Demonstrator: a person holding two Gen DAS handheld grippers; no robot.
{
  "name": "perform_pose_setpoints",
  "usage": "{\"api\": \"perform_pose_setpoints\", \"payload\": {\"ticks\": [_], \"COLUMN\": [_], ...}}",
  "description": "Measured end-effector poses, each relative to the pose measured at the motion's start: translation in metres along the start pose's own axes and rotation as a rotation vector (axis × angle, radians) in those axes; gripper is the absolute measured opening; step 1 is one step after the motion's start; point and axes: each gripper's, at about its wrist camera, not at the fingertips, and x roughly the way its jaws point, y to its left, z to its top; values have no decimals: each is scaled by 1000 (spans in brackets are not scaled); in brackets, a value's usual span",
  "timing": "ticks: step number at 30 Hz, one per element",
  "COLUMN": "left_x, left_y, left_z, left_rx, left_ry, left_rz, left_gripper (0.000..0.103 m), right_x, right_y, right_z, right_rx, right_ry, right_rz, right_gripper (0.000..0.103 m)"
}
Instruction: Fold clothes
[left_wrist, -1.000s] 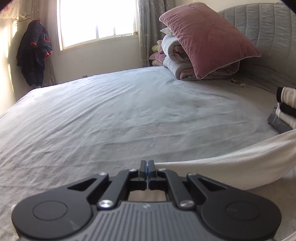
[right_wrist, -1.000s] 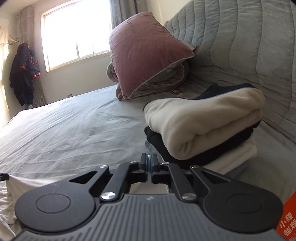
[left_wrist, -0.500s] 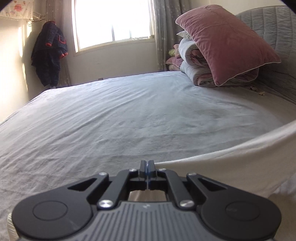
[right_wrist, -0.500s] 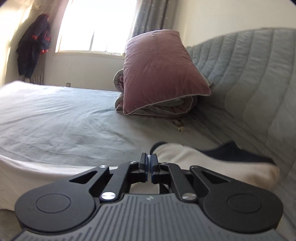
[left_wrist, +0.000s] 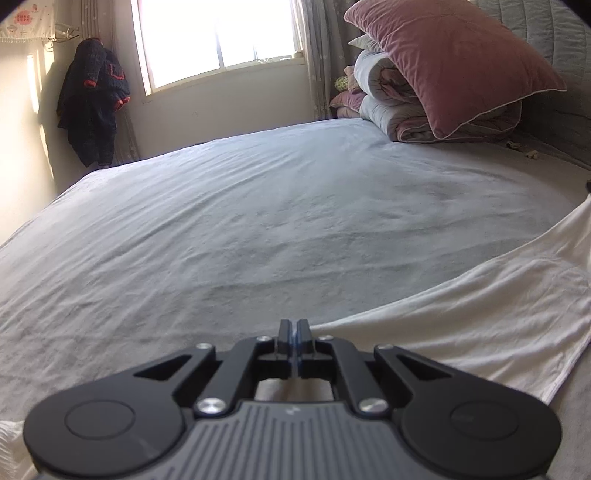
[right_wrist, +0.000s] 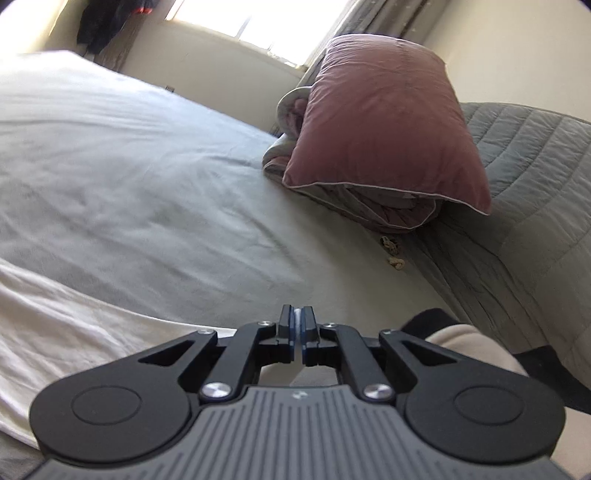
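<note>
White garment (left_wrist: 461, 314) edge pinched in left gripper (left_wrist: 294, 326); grip point hidden.

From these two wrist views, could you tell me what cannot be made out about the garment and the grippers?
- White garment: its full shape; cut off by the right edge in the left wrist view and hidden under the gripper bodies in both.
- Left gripper: its hold on the cloth; its own fingers cover the pinch.
- Right gripper: jaws opening, white cloth between them; contact unclear.
- Folded pile: mostly hidden behind the right gripper.
</note>
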Motion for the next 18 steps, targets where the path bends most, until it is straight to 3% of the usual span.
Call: {"api": "perform_pose_setpoints", "payload": {"ticks": [4, 7, 8, 13, 18], "left_x": [-10, -23, -27, -44, -44], "left_y": [-4, -12, -15, -38, -69], "left_z": [4, 10, 11, 13, 16], "left_rx": [28, 49, 55, 112, 187], "left_ry": [-17, -31, -31, -7, 35], "left_rz": [-33, -96, -126, -273, -352], "left_gripper": [13, 27, 32, 37, 41], "right_x": [-4, -20, -28, -57, -63], "right_y": [-3, -16, -22, -40, -44], "right_z": [-3, -4, -6, -33, -63], "right_rx": [12, 83, 117, 287, 479], "right_ry": [9, -20, -29, -7, 63], "right_rz": [26, 76, 100, 244, 345], "right_gripper": [19, 50, 50, 50, 50]}}
